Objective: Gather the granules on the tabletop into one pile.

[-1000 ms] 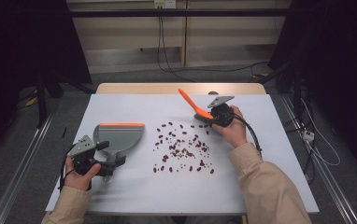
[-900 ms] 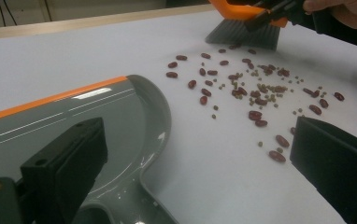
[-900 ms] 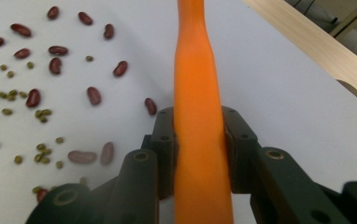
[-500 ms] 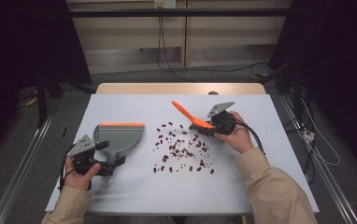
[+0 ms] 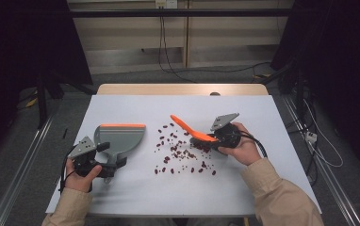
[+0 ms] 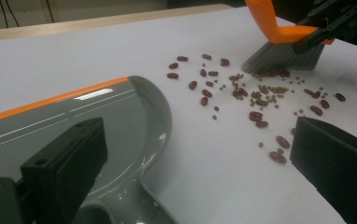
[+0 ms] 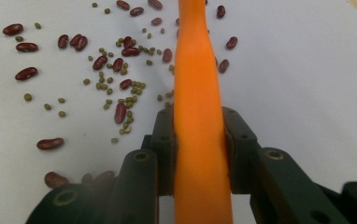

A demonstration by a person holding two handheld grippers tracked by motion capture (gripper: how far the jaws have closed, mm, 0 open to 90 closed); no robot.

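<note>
A brush (image 5: pixel 183 125) with an orange handle (image 7: pixel 197 70) and grey bristles (image 6: pixel 279 56) rests its bristles on the right edge of a scatter of red and small green beans (image 5: pixel 183 155) (image 6: pixel 251 98) (image 7: pixel 116 60). My right gripper (image 5: pixel 211 139) (image 7: pixel 200 135) is shut on the handle, pads pressed on both sides. A grey dustpan (image 5: pixel 121 136) (image 6: pixel 74 112) with an orange lip lies flat to the left of the beans. My left gripper (image 5: pixel 107 165) (image 6: pixel 200 140) stands open at the dustpan's handle, its right jaw well clear of it.
The white table sheet (image 5: pixel 263 179) has bare room near the front and on the right. A wooden table edge (image 5: pixel 183 89) runs along the back. A black cable (image 5: pixel 258 141) trails from the right gripper. Dark floor and rails flank the table.
The right gripper has carried the brush toward the near side and tipped it down, so the bristles now touch the beans. The left gripper and dustpan have stayed still.
</note>
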